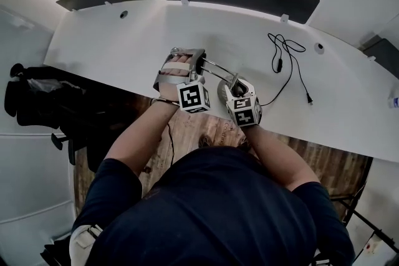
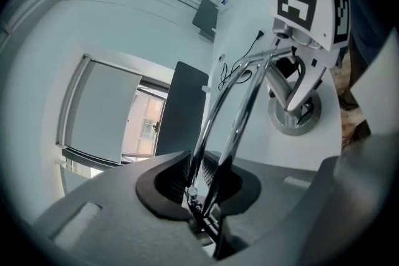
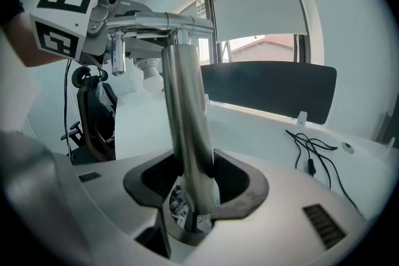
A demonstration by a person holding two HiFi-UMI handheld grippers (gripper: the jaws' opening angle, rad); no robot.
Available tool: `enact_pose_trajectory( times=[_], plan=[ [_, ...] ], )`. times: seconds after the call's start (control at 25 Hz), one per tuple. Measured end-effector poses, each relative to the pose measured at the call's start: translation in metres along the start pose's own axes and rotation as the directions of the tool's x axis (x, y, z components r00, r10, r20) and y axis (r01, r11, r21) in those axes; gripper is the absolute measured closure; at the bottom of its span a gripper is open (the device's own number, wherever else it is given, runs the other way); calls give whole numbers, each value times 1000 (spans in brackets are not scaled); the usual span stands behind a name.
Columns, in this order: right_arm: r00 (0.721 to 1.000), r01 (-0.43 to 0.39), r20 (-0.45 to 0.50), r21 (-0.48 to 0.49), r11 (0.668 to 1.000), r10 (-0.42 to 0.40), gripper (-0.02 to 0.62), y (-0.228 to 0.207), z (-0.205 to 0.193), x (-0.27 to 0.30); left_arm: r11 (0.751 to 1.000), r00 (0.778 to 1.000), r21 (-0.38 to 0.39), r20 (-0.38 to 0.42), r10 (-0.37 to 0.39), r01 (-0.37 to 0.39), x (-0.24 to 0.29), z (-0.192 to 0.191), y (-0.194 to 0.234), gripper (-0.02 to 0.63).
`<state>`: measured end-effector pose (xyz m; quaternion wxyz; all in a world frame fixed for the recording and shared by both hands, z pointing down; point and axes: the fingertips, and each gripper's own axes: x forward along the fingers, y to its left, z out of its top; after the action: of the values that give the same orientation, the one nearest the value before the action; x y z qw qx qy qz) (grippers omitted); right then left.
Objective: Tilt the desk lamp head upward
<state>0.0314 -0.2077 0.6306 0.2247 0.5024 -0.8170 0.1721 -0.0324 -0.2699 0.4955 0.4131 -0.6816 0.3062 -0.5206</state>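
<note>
Pinches silver chrome desk lamp by thick upright post in right gripper (near edge of white curved desk); straddles its twin thin rods with left gripper, jaws opening.

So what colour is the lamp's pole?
Shiny silver; the pole shows best in the right gripper view.

SURFACE: white desk | ON IT: lamp base; black cable | RIGHT EDGE: small item, possibly a bottle
</note>
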Motion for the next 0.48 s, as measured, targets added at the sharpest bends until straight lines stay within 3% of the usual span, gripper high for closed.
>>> enact_pose_trajectory(
  times=[0.2,0.48],
  plan=[
    [1000,-11,12,11,1000,11,420,-2,-1,0,994,998,106,-60,34,-28,-6,7,11,537],
    [1000,-9,24,34,999,8,420,-2,-2,1,985,993,170,-112,27,-7,-12,15,19,525]
  ],
)
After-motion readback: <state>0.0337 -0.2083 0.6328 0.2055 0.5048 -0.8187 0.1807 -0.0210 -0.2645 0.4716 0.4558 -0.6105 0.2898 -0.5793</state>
